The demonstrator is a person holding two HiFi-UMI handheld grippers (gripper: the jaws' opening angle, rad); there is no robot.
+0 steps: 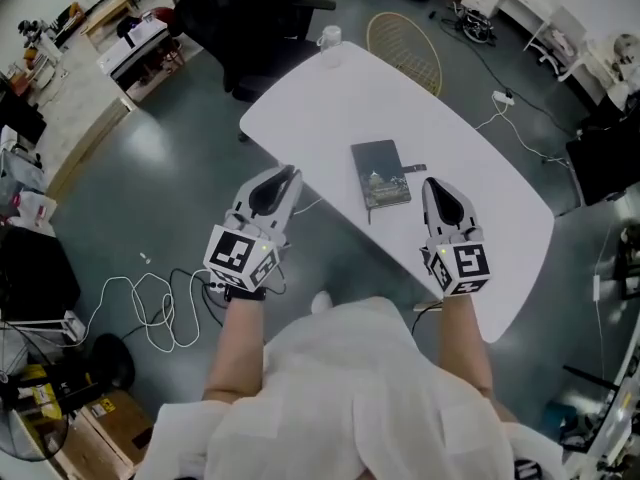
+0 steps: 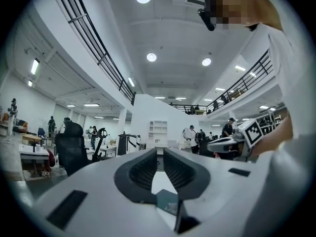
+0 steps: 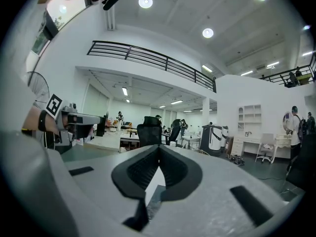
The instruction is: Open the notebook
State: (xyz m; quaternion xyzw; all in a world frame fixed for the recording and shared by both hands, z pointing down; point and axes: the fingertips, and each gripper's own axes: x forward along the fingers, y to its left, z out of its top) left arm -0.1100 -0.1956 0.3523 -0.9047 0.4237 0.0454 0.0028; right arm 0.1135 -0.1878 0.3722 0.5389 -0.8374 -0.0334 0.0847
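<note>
A dark closed notebook (image 1: pixel 380 175) lies flat on the white table (image 1: pixel 330 98). My left gripper (image 1: pixel 291 174) hovers at the table's near edge, to the left of the notebook and apart from it, its jaws drawn together to a thin slit with nothing in them. My right gripper (image 1: pixel 433 183) hangs just right of the notebook, shut and empty. In the left gripper view a notebook corner (image 2: pixel 168 201) shows below my left gripper (image 2: pixel 158 154). Under my right gripper (image 3: pixel 159 148) in its own view lies the notebook (image 3: pixel 155 199).
A small dark object (image 1: pixel 415 169) lies by the notebook's right edge. A clear cup (image 1: pixel 330 38) stands at the table's far end. Beyond it are a wicker chair (image 1: pixel 405 48) and a black office chair (image 1: pixel 260 18). White cables (image 1: pixel 160 303) sprawl on the floor at left.
</note>
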